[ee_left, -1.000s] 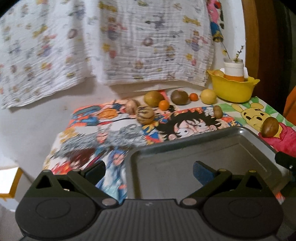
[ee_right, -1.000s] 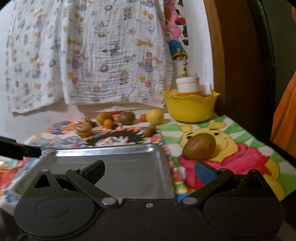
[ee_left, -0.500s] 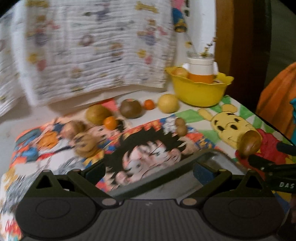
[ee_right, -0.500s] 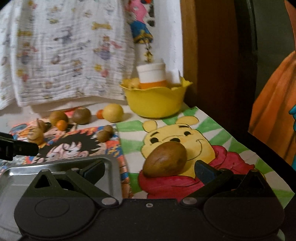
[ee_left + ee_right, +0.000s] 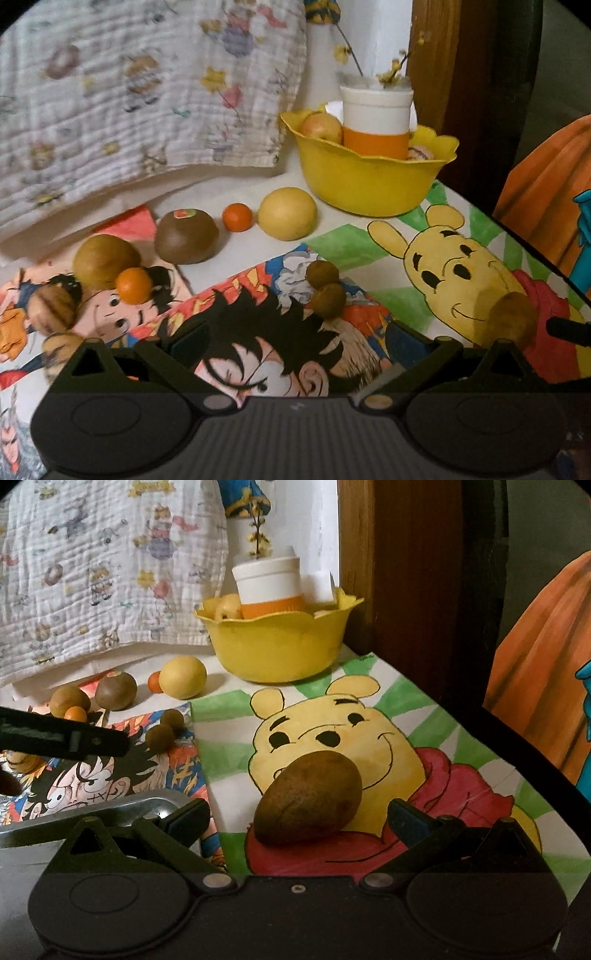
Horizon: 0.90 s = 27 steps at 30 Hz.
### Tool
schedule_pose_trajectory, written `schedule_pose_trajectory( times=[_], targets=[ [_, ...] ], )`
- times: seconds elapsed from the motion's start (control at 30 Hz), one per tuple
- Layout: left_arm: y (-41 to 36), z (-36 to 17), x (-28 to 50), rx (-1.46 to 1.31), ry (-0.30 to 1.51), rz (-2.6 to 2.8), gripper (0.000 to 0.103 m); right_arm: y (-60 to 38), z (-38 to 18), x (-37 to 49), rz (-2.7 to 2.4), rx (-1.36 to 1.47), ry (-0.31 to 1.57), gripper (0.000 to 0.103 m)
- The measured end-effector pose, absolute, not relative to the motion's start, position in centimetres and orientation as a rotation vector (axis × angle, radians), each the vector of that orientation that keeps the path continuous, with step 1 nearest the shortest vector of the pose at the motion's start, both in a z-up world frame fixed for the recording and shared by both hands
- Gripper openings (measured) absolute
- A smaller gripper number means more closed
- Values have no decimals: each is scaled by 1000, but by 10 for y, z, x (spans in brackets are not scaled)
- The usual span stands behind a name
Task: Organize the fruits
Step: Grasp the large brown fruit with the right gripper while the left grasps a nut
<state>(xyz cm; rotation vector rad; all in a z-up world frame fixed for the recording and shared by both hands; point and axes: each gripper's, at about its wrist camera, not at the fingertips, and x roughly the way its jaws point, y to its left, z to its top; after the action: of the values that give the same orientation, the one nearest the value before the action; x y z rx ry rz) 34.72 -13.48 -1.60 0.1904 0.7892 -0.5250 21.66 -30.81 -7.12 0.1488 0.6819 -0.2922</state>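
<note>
My right gripper (image 5: 299, 814) is open, its fingers on either side of a large brown oval fruit (image 5: 308, 799) lying on the Winnie-the-Pooh mat; the same fruit shows in the left wrist view (image 5: 511, 319). My left gripper (image 5: 295, 341) is open and empty above the cartoon mat, pointing at two small brown fruits (image 5: 325, 291). Behind them lie a yellow fruit (image 5: 287, 213), a small orange fruit (image 5: 237, 217), a kiwi with a sticker (image 5: 186, 236), a green-brown fruit (image 5: 105, 260) and another small orange one (image 5: 133, 285). The metal tray (image 5: 92, 812) lies at lower left of the right wrist view.
A yellow bowl (image 5: 369, 181) at the back right holds an apple (image 5: 321, 127) and a white and orange jar (image 5: 375, 122). A printed cloth (image 5: 147, 92) hangs behind. A wooden post (image 5: 417, 572) stands at right. Walnut-like fruits (image 5: 51, 308) lie at far left.
Both grippers have moved forward and to the right. The tray has dropped out of the left wrist view. The right gripper's fingers have come closer to the large brown fruit.
</note>
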Motion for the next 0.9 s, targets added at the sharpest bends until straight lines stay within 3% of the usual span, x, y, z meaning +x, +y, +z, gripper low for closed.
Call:
schedule_pose_trajectory(
  times=[0.17, 0.37, 0.77, 0.9],
  targets=[
    [-147, -28, 364, 191, 826, -544, 101, -311, -71, 225, -289, 181, 701, 95],
    [-151, -36, 379, 153, 860, -566, 92, -312, -75, 233, -304, 212, 718, 89],
    [-162, -46, 391, 141, 866, -603, 64, -316, -80, 241, -320, 219, 715, 75],
    [-164, -46, 392, 132, 870, -616, 49, -313, -79, 246, -310, 196, 703, 70]
  ],
)
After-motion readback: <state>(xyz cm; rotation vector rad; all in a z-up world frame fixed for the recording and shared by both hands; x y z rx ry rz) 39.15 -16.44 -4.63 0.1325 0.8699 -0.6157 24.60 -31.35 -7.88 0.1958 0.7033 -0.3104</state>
